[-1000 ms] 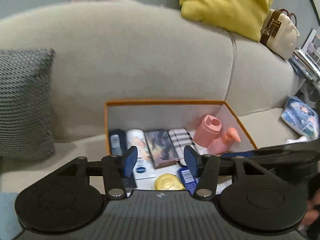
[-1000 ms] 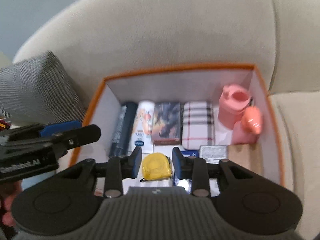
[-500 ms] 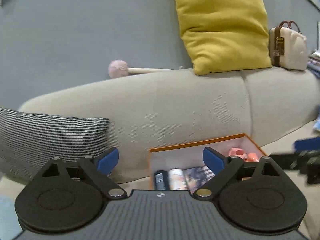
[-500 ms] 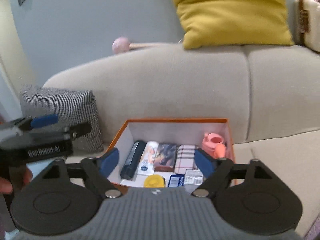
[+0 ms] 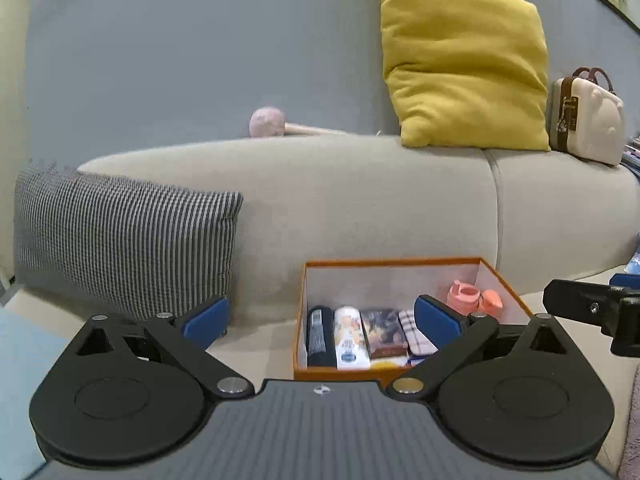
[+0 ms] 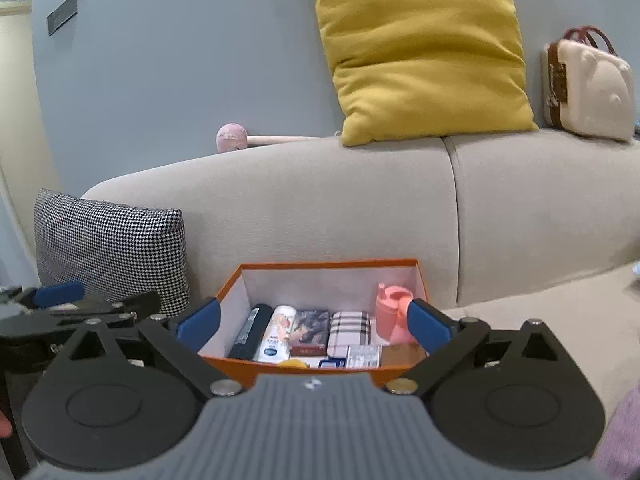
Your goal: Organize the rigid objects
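An orange box (image 6: 332,265) with white inner walls sits on the sofa seat; it also shows in the left wrist view (image 5: 394,261). Inside lie a dark tube (image 6: 250,332), a white tube (image 6: 276,334), a dark patterned case (image 6: 309,330), a plaid case (image 6: 349,330), a pink bottle (image 6: 390,314) and a yellow round thing (image 6: 294,363) at the front. My left gripper (image 5: 320,320) is open and empty, held back from the box. My right gripper (image 6: 314,322) is open and empty, also back from the box.
A grey sofa backrest (image 6: 320,208) rises behind the box. A houndstooth cushion (image 6: 112,248) lies to the left. A yellow cushion (image 6: 424,48), a cream mini suitcase (image 6: 588,88) and a pink-headed mallet (image 6: 232,138) rest on top of the backrest.
Both grippers pulled back and up from inside the box and opened wide. The yellow round thing that sat between the right fingers stays in the box.
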A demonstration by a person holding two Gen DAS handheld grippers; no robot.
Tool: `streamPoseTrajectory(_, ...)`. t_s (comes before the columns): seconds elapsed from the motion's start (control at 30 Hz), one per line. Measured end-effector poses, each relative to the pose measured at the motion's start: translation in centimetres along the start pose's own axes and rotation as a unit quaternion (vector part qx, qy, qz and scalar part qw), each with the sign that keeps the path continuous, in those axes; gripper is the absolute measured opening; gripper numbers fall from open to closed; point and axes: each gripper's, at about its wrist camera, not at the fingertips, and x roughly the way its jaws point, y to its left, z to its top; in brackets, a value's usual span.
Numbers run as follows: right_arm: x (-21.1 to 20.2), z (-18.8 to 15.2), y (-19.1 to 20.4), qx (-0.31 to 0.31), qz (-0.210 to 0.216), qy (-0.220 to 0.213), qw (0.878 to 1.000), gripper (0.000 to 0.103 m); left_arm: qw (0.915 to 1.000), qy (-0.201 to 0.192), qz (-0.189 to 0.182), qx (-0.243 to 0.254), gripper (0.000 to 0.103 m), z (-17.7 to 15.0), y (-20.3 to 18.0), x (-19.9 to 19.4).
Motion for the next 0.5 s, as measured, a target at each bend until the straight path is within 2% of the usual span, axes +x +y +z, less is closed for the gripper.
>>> streamPoseTrajectory(0.17, -0.4, -1.8, 0.2, -0.008, -0.015, 0.018, 1.0, 0.099, 0.9997, 0.016, -0.004, 0.016, 0.103, -1.3, -0.8, -0.8)
streamPoseTrajectory(0.33, -0.5, -3.0, -0.6, 0.005, -0.014, 0.037, 0.999, 0.099, 0.9991, 0.039, -0.014, 0.001, 0.103, -2.5, -0.8, -1.4)
streamPoseTrajectory(0.5, -0.9, -3.3, -0.9, 0.009, -0.014, 0.035, 0.999, 0.099, 0.999, 0.044, -0.011, 0.005, 0.103, -2.7, -1.1, -1.8)
